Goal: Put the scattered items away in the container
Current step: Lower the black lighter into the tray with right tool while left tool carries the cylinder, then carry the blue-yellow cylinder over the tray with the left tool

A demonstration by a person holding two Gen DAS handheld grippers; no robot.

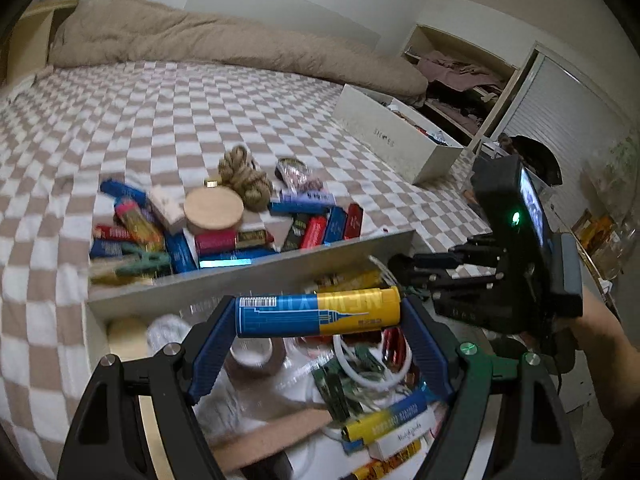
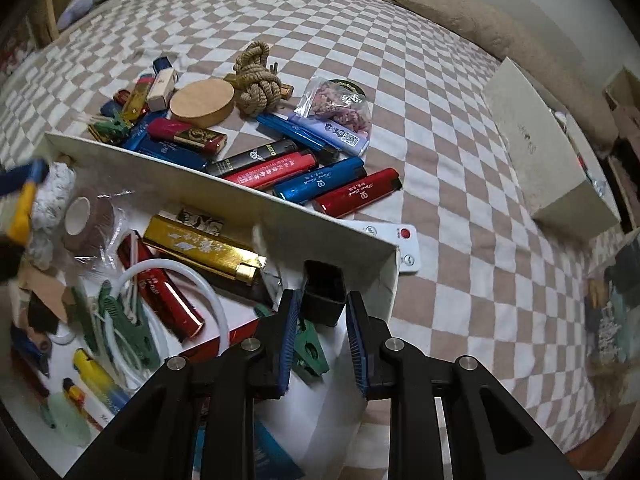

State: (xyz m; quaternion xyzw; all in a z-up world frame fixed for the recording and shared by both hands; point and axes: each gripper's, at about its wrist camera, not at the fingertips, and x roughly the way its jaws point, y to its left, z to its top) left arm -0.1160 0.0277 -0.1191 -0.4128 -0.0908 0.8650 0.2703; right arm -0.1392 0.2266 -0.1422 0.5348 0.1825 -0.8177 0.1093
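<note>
left gripper (image 1: pixel 318 316): jaws pinching a blue-yellow lighter (image 1: pixel 318 315) by its two ends, crosswise, hanging over the box (image 1: pixel 248 276). Likely placed for a drop inside.
right gripper (image 2: pixel 320 320): jaws spread, a small black cap (image 2: pixel 324 298) in the gap at the box's near corner. Cannot tell if the pads touch it; reads as a release, or just short of a pinch.
box contents: gold lighter (image 2: pixel 202 250), red lighter (image 2: pixel 168 296), tape roll (image 2: pixel 86 220), white ring (image 2: pixel 176 308), green clips (image 2: pixel 120 328), more lighters at the near end.
still outside: pile (image 2: pixel 248 136) on the checked blanket (image 2: pixel 440 120), just beyond the box's far wall: lighters, wood disc (image 2: pixel 202 103), rope knot (image 2: pixel 256 80), zip bag (image 2: pixel 340 106). Remote (image 2: pixel 394 246) by the corner.
progress: guess about half done.
</note>
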